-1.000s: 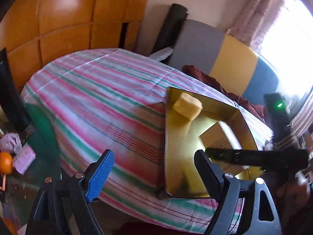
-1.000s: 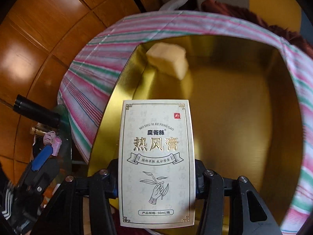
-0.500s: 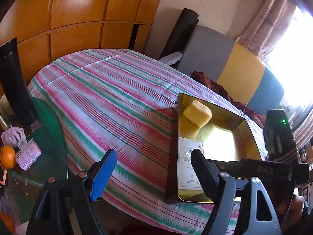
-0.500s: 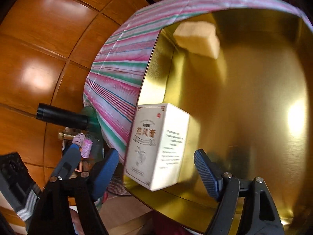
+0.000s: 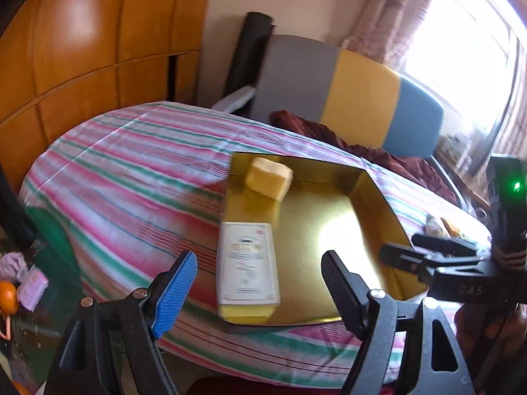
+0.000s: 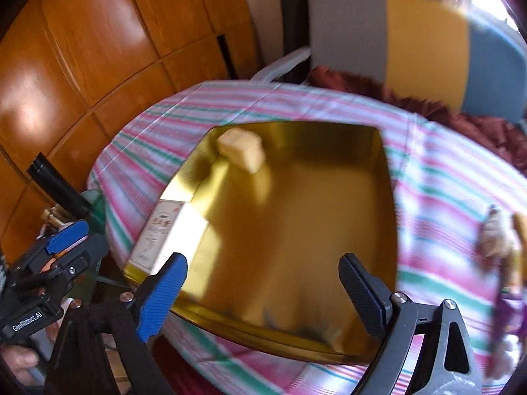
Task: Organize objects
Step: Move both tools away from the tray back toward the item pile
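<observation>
Both my claws hang apart and hold nothing. My left claw (image 5: 258,284) hovers over the near edge of the gold tray (image 5: 369,177), my right claw (image 6: 263,283) above its near rim. The tray rests on the striped bedspread (image 5: 131,171). Inside, the white carton (image 5: 247,260) lies flat against the left wall, and the yellow sponge (image 5: 269,181) sits in the far left corner. To the tray's right lies something brownish (image 6: 497,233), too blurred to name.
</observation>
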